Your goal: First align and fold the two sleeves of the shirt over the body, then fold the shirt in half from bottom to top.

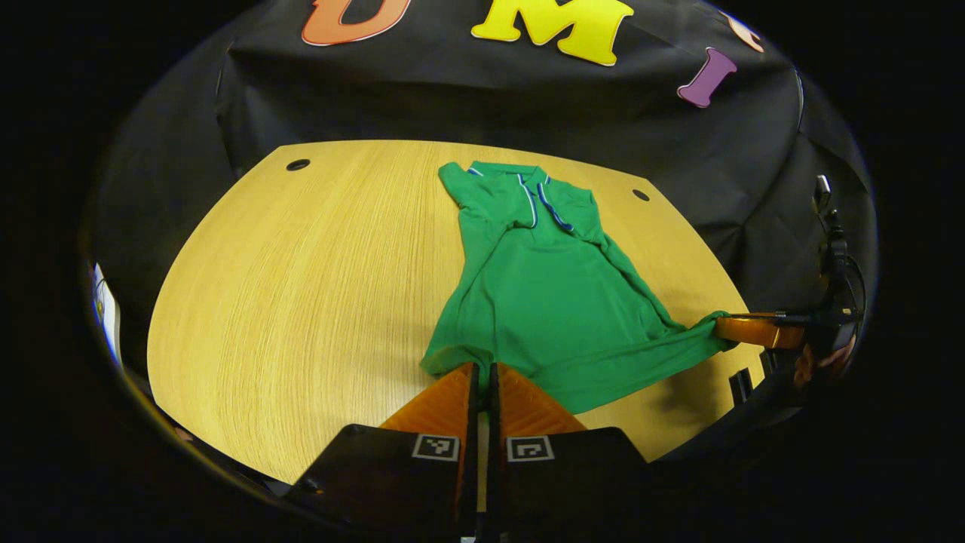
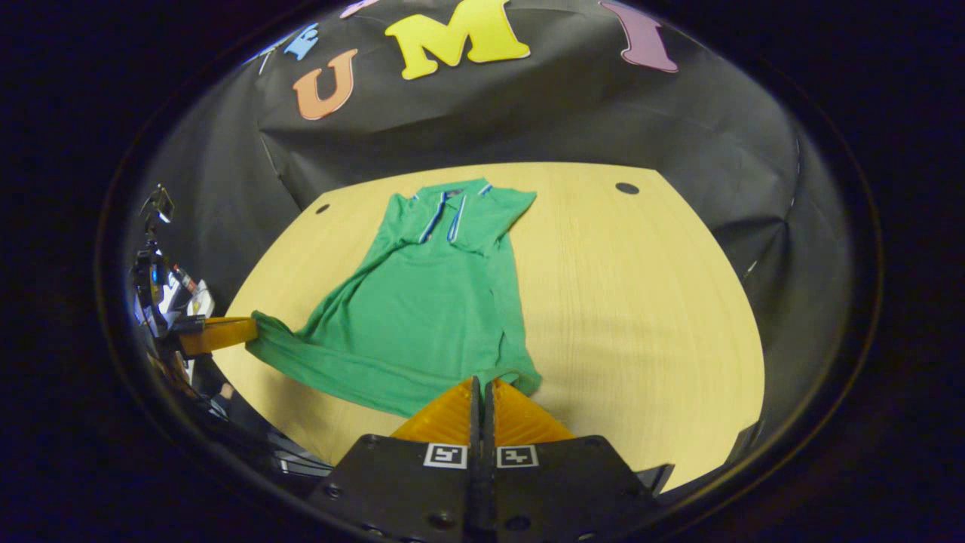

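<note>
Pinched between my left jaws (image 1: 482, 371) is one bottom corner of the green shirt (image 1: 550, 302), the jaws pressed together on the hem near the front edge of the wooden surface (image 1: 301, 286). Rightward, the shirt lies collar away from me, sleeves folded over the body. At its other bottom corner my right jaws (image 2: 481, 385) are pressed together on the hem too.

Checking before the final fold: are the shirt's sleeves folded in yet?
Folded: both sleeves lie over the shirt, no sleeve spreads onto the table.
</note>
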Available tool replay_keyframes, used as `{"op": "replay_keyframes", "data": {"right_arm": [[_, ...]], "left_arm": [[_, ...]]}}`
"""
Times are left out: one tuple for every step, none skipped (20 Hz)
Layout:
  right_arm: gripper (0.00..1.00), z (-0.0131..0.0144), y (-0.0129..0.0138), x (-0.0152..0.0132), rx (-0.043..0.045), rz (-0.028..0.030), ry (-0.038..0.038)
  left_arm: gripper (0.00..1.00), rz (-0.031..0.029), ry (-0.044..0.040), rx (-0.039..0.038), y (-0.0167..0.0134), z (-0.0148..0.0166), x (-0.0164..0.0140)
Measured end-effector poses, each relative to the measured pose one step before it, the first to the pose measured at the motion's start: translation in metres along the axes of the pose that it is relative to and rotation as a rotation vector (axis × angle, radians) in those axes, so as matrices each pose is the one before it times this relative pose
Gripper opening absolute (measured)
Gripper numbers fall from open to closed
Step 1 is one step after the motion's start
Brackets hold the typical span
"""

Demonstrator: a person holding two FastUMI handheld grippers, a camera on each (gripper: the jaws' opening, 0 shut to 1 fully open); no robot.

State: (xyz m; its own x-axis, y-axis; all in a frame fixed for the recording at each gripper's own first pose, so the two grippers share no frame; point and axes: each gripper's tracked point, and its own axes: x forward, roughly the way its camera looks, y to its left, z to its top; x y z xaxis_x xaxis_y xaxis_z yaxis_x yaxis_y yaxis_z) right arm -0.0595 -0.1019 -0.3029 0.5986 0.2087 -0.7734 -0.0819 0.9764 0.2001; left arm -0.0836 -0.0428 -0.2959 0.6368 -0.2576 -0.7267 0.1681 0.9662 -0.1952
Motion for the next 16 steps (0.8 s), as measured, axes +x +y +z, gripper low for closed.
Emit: {"op": "replay_keyframes", "data": {"right_arm": [[0.0,0.01381,-0.00182,0.0011,-0.00458,-0.00145,-0.01672],[0.0,0.01253,-0.00168,0.00071,-0.00269,-0.00073,-0.01608],[0.0,0.01437,-0.00034,0.00365,0.0027,0.00155,-0.01925],[0.0,0.0143,-0.00107,0.00351,0.00489,-0.00015,-0.01594],[0.0,0.01387,-0.00254,0.00515,0.00202,-0.00442,-0.01621],[0.0,0.01542,-0.00307,0.00657,-0.00001,-0.00258,-0.01819],[0.0,0.01276,-0.00193,0.00576,-0.00095,-0.00101,-0.01361],[0.0,0.01197,-0.00205,0.00694,-0.00309,0.00114,-0.01074],[0.0,0.01246,-0.00206,0.00658,-0.001,0.00135,-0.01086],[0.0,0.01107,-0.00168,0.00566,0.00265,0.00257,-0.01002],[0.0,0.01009,-0.00006,0.00662,-0.00044,0.00551,-0.0081],[0.0,0.01063,-0.00086,0.00742,-0.00368,0.00194,-0.00826],[0.0,0.01015,-0.00014,0.00615,-0.00573,0.00313,-0.00779],[0.0,0.01028,0.00016,0.00734,-0.00431,0.00273,-0.00956],[0.0,0.01083,0.00098,0.00781,-0.00315,0.00346,-0.00798],[0.0,0.00937,0.00156,0.00827,-0.00235,0.00605,-0.00598]], "left_arm": [[0.1,-0.00269,-0.01377,0.00459,-0.00013,0.01192,0.00389],[0.1,0.00108,-0.01361,0.00664,-0.00003,0.0121,0.00424],[0.11,0.00123,-0.01475,0.00299,0.00043,0.01065,0.0049],[0.11,-0.00263,-0.01372,-0.00441,0.00039,0.01189,0.00637],[0.1,0.00277,-0.01232,-0.00606,0.0007,0.01326,0.00704],[0.1,0.00522,-0.01209,-0.00165,0.00206,0.01127,0.00641],[0.1,0.0042,-0.01265,-0.00006,0.00188,0.01067,0.00556],[0.1,0.00545,-0.01146,0.00358,0.00267,0.01128,0.00612],[0.1,0.00725,-0.00924,0.01307,0.00384,0.00923,0.00539],[0.1,0.004,-0.01353,0.00699,0.00353,0.0099,0.00501],[0.1,-0.00012,-0.01417,-0.00113,0.00177,0.00987,0.00782],[0.1,0.00118,-0.01092,-0.00408,0.0013,0.0099,0.00719],[0.1,0.00142,-0.01349,-0.00363,0.00233,0.01014,0.00705],[0.1,0.00148,-0.0156,-0.00325,0.00231,0.01122,0.00857],[0.1,0.001,-0.01706,-0.00652,0.00045,0.01114,0.00771],[0.1,0.00261,-0.01637,-0.01136,0.00259,0.01084,0.00996]]}}
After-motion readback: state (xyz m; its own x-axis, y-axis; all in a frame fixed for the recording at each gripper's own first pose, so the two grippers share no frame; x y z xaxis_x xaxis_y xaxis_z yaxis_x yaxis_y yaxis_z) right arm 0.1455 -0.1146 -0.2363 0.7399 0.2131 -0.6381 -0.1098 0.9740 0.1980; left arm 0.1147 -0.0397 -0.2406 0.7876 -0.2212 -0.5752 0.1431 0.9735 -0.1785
